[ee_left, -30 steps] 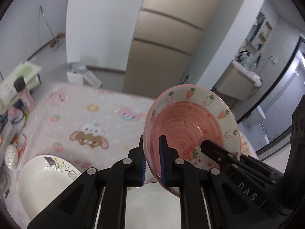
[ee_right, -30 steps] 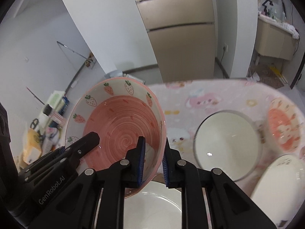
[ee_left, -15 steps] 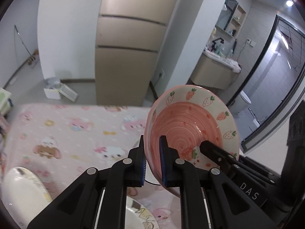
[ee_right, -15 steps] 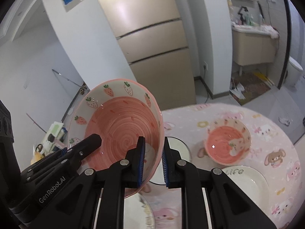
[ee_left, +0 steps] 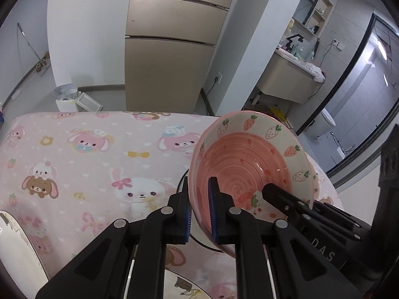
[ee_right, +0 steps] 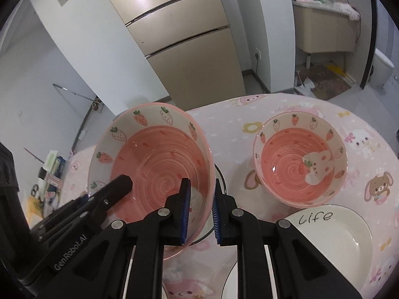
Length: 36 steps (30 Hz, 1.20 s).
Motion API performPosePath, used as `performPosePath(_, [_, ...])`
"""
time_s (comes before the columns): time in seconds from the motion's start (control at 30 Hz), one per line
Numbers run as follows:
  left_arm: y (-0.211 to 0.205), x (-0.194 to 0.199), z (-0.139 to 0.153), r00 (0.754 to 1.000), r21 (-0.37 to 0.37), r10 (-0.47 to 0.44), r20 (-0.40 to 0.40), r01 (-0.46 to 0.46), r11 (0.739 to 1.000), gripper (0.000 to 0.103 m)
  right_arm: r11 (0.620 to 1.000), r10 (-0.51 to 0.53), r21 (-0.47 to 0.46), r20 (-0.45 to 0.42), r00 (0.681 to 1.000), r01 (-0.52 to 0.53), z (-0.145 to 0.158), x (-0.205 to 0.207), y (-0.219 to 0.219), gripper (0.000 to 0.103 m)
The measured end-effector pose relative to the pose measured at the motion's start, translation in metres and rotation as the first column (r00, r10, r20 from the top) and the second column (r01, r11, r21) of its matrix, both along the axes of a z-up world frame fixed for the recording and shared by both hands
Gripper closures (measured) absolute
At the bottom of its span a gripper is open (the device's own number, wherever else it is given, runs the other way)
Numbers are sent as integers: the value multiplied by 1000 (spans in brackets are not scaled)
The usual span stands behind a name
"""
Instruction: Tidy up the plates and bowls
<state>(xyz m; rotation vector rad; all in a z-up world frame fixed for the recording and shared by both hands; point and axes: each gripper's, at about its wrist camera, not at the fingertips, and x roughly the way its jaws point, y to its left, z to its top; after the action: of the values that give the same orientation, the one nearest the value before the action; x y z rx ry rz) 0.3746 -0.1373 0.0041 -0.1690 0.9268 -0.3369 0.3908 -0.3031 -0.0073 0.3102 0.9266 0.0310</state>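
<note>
A pink strawberry bowl (ee_left: 249, 169) is held above the table by both grippers. My left gripper (ee_left: 200, 209) is shut on its left rim. My right gripper (ee_right: 200, 211) is shut on its right rim, and the same bowl (ee_right: 154, 159) fills the left of the right wrist view. A second matching bowl (ee_right: 300, 159) with a bunny inside stands on the table to the right. A white plate marked "life" (ee_right: 324, 239) lies in front of it. A dark-rimmed plate (ee_right: 220, 182) lies under the held bowl, mostly hidden.
The round table has a pink cartoon cloth (ee_left: 87, 164). A white plate edge (ee_left: 17, 249) shows at the lower left, another printed plate (ee_left: 182, 286) at the bottom. A fridge (ee_left: 172, 49) and a white bin (ee_left: 74, 98) stand beyond the table.
Both grippers have carried the bowl to the right and lower over the table. The second strawberry bowl and the "life" plate now lie closer in the right wrist view.
</note>
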Motion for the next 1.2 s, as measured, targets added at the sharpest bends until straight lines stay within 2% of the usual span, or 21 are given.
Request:
performPosePath(0.2, [-2, 2, -7, 1000, 22, -1, 6, 0, 1000, 93, 999, 10, -44, 4, 1000, -10, -7, 2, 10, 87])
performPosePath(0.37, [-3, 6, -18, 1000, 30, 0, -27, 1, 1000, 93, 993, 6, -119, 17, 1000, -4, -10, 2, 18, 88])
performPosePath(0.6, [-1, 8, -26, 999, 37, 10, -37, -8, 999, 93, 991, 22, -130, 8, 1000, -20, -20, 6, 19, 88])
performPosePath(0.97, [-12, 4, -24, 1000, 144, -20, -17, 23, 989, 91, 960, 92, -268, 38, 995, -78, -16, 0, 34, 86])
performPosePath(1.2, [-8, 5, -27, 999, 151, -21, -38, 26, 988, 91, 948, 101, -309, 52, 994, -81, -14, -5, 46, 86])
